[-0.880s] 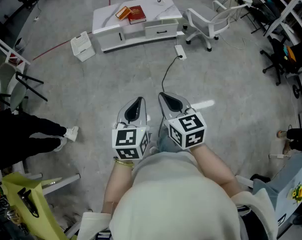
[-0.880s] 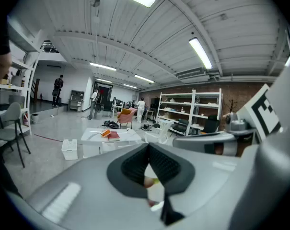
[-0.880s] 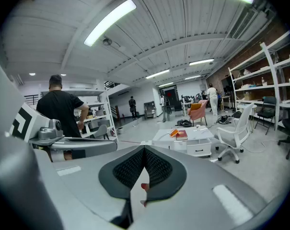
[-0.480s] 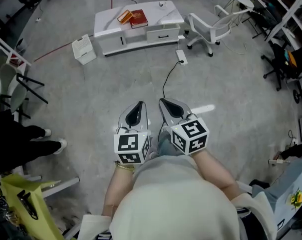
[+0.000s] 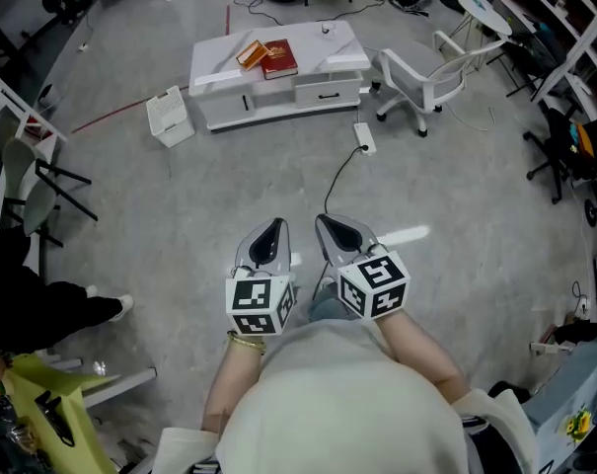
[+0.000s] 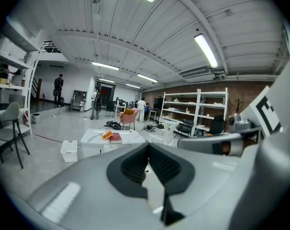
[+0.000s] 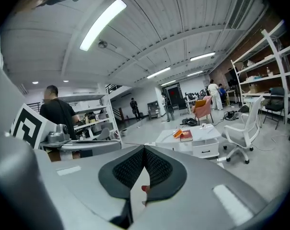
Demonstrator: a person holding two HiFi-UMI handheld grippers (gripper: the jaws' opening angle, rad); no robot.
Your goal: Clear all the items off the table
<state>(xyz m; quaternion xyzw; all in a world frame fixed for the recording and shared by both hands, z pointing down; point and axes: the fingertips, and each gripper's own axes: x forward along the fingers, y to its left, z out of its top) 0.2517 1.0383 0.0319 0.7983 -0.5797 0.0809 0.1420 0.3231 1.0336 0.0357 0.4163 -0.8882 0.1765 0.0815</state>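
A low white table (image 5: 318, 65) stands far ahead on the grey floor. On it lie a red book (image 5: 280, 57) and an orange item (image 5: 250, 52), side by side. My left gripper (image 5: 276, 223) and right gripper (image 5: 324, 221) are held close together in front of my body, well short of the table, both shut with nothing between the jaws. The left gripper view shows the table (image 6: 94, 139), the book (image 6: 116, 138) and the orange item (image 6: 107, 134) beyond the shut left gripper (image 6: 147, 150). The right gripper view shows the book (image 7: 186, 136) past the shut right gripper (image 7: 144, 152).
A white basket (image 5: 170, 117) sits on the floor left of the table. A white swivel chair (image 5: 431, 67) stands to its right. A power strip (image 5: 364, 138) with a black cable lies between me and the table. Shelving (image 5: 574, 28) lines the right side. A person's leg (image 5: 51, 309) shows at the left edge.
The table, basket and chair have slid down the head view, so I stand nearer to them. The person at the left has slipped further out of view. Both grippers stay shut.
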